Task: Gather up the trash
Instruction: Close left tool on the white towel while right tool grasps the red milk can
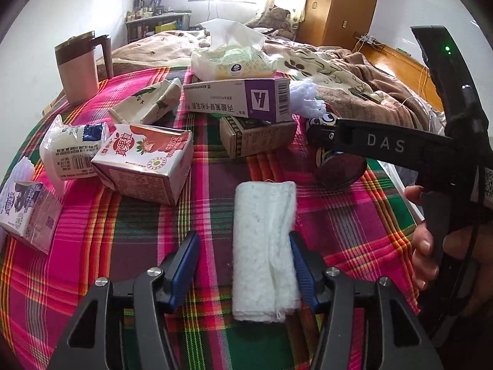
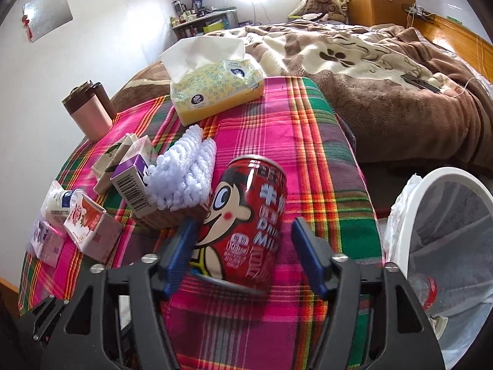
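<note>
In the right wrist view my right gripper (image 2: 243, 237) is open, its blue fingers on either side of a red milk can (image 2: 246, 219) lying on the plaid tablecloth (image 2: 292, 141). The left finger touches the can; the right finger stands apart. In the left wrist view my left gripper (image 1: 243, 246) is open around a folded white towel (image 1: 265, 246), the right finger against its edge. Milk cartons (image 1: 144, 163), a plastic pouch (image 1: 71, 151), a purple medicine box (image 1: 240, 98) and a flattened carton (image 1: 148, 101) lie on the cloth.
A white bin (image 2: 443, 246) with a liner and a plastic bottle inside stands right of the table. A tissue pack (image 2: 215, 92), a pink mug (image 2: 87, 114) and a white knitted cloth (image 2: 181, 178) are on the table. A bed with a brown blanket (image 2: 385, 71) lies behind.
</note>
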`<state>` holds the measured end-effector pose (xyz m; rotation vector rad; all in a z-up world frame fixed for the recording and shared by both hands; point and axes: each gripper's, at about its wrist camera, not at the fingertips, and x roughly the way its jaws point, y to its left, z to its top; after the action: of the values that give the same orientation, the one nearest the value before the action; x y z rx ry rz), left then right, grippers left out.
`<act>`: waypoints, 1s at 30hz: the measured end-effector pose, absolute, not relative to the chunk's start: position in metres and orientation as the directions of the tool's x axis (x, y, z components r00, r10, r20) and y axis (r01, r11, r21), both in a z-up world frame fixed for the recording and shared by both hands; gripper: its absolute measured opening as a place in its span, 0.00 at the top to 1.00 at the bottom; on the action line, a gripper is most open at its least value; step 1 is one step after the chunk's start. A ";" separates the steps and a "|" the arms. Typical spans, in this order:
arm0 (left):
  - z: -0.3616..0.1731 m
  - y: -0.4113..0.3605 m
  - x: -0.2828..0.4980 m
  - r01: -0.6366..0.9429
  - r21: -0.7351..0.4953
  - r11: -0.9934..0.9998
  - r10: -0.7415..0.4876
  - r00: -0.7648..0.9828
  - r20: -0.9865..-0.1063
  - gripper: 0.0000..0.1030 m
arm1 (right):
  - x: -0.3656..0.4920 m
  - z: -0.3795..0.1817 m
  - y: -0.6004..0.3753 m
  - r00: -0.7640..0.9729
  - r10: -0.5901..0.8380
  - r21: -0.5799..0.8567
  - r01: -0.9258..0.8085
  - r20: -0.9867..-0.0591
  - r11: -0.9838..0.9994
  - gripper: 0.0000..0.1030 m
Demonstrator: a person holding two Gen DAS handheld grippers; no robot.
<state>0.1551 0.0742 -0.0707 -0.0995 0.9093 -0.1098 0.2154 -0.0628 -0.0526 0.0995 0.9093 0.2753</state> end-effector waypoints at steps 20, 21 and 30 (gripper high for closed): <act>-0.062 0.077 0.155 0.031 -0.210 0.977 -0.181 0.637 -0.749 0.73 | 0.201 -0.052 -0.074 0.606 0.304 0.208 -0.225 -0.735 0.952 0.45; -0.061 0.076 0.154 0.032 -0.210 0.977 -0.182 0.640 -0.746 0.73 | 0.199 -0.051 -0.075 0.609 0.305 0.207 -0.227 -0.733 0.952 0.45; -0.047 0.070 0.144 0.045 -0.215 0.976 -0.189 0.668 -0.720 0.73 | 0.179 -0.046 -0.088 0.628 0.332 0.237 -0.233 -0.704 0.943 0.46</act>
<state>0.1437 0.0699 -0.0469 -0.1851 0.8299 -0.1326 0.1791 -0.0885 -0.0456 0.1271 0.8308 0.3248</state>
